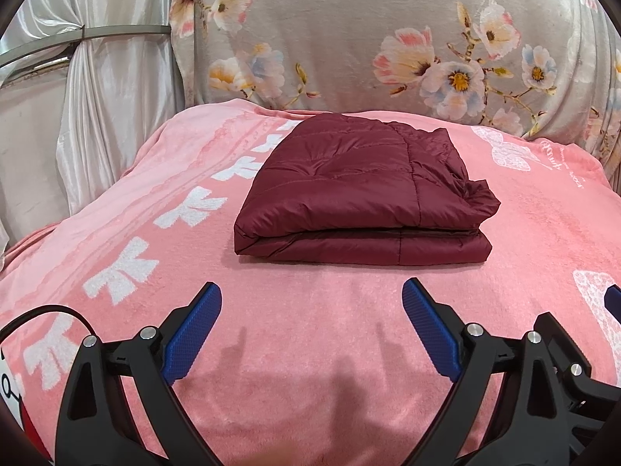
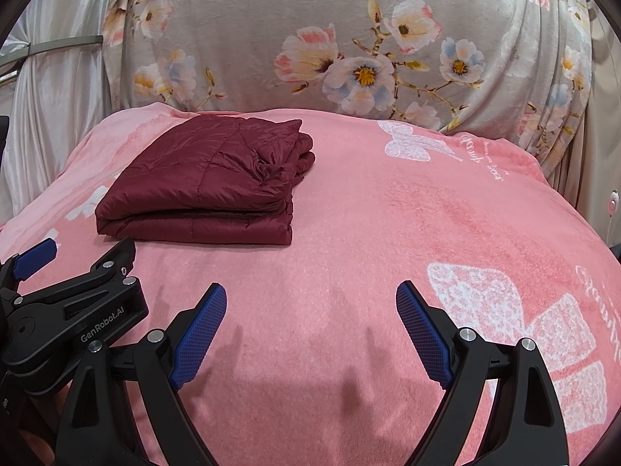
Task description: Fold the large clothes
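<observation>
A pink blanket (image 1: 310, 330) with white bows covers what seems a bed, bearing one folded maroon quilted jacket (image 1: 365, 194).

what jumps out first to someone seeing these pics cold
The dark red quilted jacket, folded into a neat thick bundle, sits alone on the pink blanket with white bows. Behind it hangs a grey floral cloth. In the foreground the left gripper and right gripper are both open, empty, short of the jacket.
</observation>
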`<state>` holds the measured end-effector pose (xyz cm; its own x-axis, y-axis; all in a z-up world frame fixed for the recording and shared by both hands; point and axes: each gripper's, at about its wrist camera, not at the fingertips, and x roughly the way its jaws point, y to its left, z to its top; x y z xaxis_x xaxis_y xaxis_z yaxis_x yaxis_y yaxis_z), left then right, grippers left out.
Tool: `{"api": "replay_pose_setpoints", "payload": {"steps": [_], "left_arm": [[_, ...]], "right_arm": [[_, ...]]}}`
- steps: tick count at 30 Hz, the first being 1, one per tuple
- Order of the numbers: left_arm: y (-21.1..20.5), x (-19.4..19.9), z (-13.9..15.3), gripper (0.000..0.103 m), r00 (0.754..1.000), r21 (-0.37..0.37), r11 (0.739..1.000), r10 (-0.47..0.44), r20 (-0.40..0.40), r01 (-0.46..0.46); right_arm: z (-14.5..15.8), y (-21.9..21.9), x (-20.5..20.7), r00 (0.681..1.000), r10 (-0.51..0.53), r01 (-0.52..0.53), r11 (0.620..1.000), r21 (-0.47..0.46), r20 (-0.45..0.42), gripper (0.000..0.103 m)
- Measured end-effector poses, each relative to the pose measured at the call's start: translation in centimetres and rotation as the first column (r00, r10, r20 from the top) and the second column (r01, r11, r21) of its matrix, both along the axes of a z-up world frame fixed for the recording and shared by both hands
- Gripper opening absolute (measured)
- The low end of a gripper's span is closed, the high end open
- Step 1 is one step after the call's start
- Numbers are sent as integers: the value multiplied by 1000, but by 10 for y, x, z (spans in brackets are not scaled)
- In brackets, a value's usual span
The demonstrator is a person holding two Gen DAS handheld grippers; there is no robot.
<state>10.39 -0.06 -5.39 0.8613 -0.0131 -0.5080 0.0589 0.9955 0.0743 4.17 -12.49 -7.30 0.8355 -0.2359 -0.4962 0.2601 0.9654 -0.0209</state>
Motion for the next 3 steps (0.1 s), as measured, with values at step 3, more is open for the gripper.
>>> {"api": "replay_pose_setpoints", "payload": {"steps": [3], "left_arm": [[-2,-2,0,92,1000,1,1000,2,-2,-2]], "right_arm": [[0,0,0,1000,0,0,1000,0,0,87]]}}
